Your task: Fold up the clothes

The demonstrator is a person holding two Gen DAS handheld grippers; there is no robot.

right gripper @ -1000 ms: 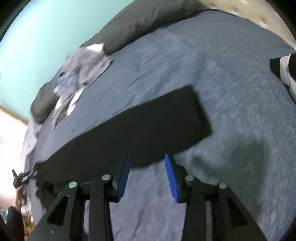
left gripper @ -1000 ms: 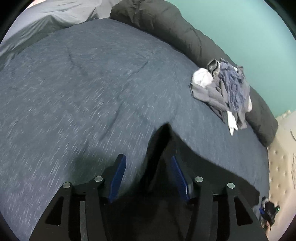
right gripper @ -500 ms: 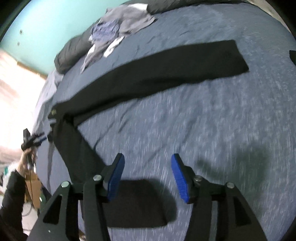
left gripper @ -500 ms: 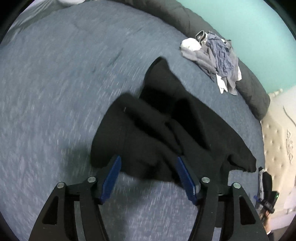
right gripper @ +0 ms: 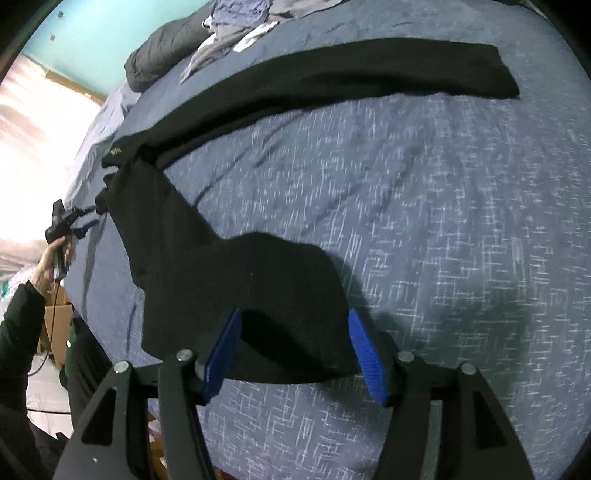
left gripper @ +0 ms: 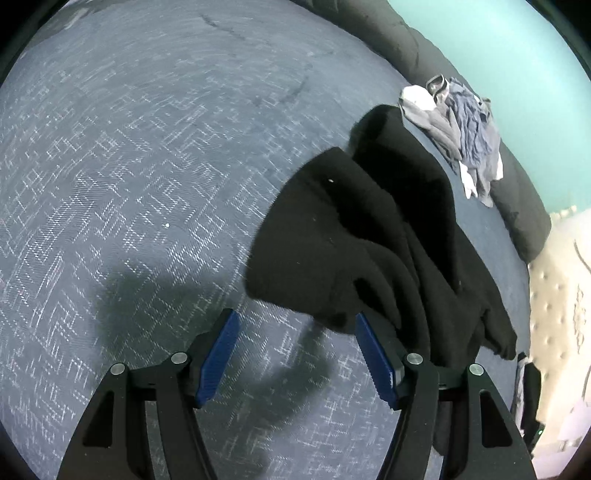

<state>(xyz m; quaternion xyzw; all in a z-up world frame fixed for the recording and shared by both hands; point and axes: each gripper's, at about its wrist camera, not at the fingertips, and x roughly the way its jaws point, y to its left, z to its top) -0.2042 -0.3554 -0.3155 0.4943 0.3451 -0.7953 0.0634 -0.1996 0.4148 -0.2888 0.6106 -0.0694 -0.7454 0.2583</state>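
Black trousers (right gripper: pixel 207 251) lie on the blue-grey bedcover (right gripper: pixel 424 206). One leg (right gripper: pixel 369 74) stretches flat across the far side, and the other bends back toward me. The end of that near leg (right gripper: pixel 295 325) lies between the blue pads of my right gripper (right gripper: pixel 293 328). Its jaws are opening and the pads stand clear of the cloth. In the left wrist view the trousers (left gripper: pixel 351 240) are bunched to the right. My left gripper (left gripper: pixel 295 328) hangs open over bare bedcover, with the cloth's edge by its right finger. A hand holds that left gripper (right gripper: pixel 86 218) beside the waistband.
A pile of grey, blue and white clothes (left gripper: pixel 461 136) (right gripper: pixel 236 22) sits at the far side by a rolled dark duvet (left gripper: pixel 406 40). A cream tufted headboard (left gripper: pixel 554 295) borders the bed. The bed's edge (right gripper: pixel 110 332) drops off beside the trousers.
The left gripper let go of the black cloth, widened and slid left of it. The right gripper swung from the far leg to the near leg's end, with its jaws spreading.
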